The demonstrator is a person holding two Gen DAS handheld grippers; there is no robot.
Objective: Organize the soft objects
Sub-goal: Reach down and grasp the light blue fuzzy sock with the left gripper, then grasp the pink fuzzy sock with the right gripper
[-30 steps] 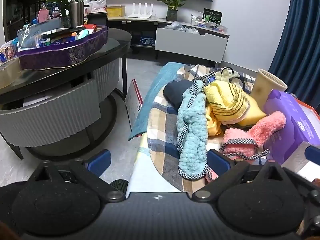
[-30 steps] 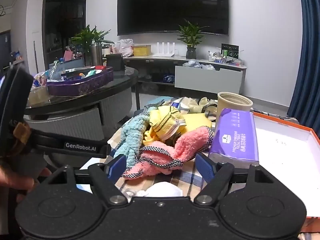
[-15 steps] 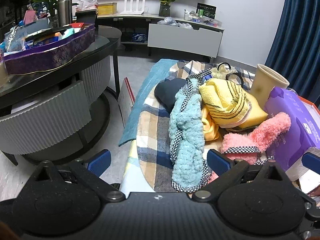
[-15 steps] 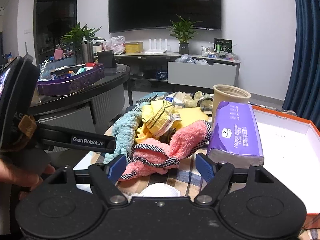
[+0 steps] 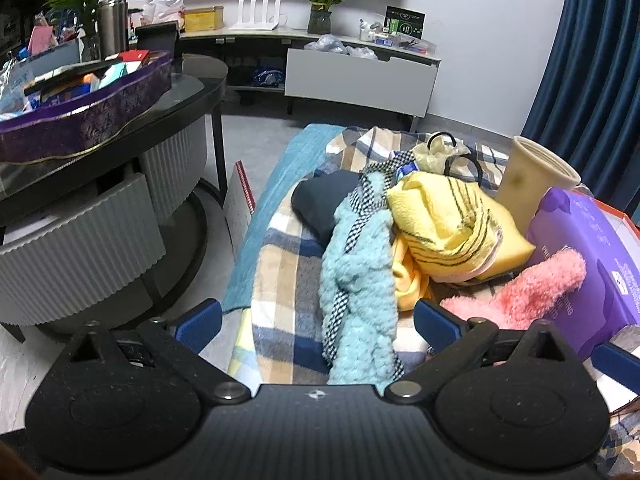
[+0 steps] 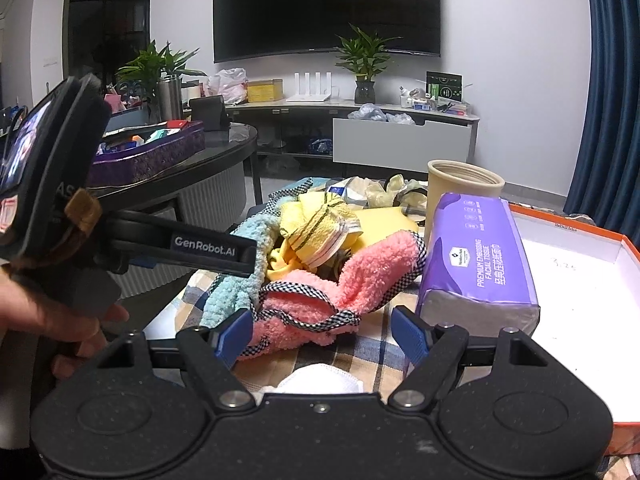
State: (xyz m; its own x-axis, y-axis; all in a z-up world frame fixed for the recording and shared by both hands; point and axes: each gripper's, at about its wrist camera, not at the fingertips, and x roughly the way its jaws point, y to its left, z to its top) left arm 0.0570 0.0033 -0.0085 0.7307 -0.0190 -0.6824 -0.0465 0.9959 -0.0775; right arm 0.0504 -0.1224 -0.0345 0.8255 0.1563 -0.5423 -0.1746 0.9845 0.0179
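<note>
Both-handed, left gripper (image 5: 316, 318) and right gripper (image 6: 322, 334) hover spread over the near pile: blue towel (image 5: 358, 292), pink towel (image 6: 320, 300), perhaps untouched.

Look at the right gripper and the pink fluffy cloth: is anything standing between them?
Nothing visible does. The right gripper is open, and the pink fluffy cloth lies directly ahead between its fingers. The purple tissue pack stands just to the cloth's right, beside the path.

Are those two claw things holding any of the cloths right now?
No. Both are open and empty: the left gripper hovers over the light blue cloth, the right gripper in front of the pink cloth.
</note>
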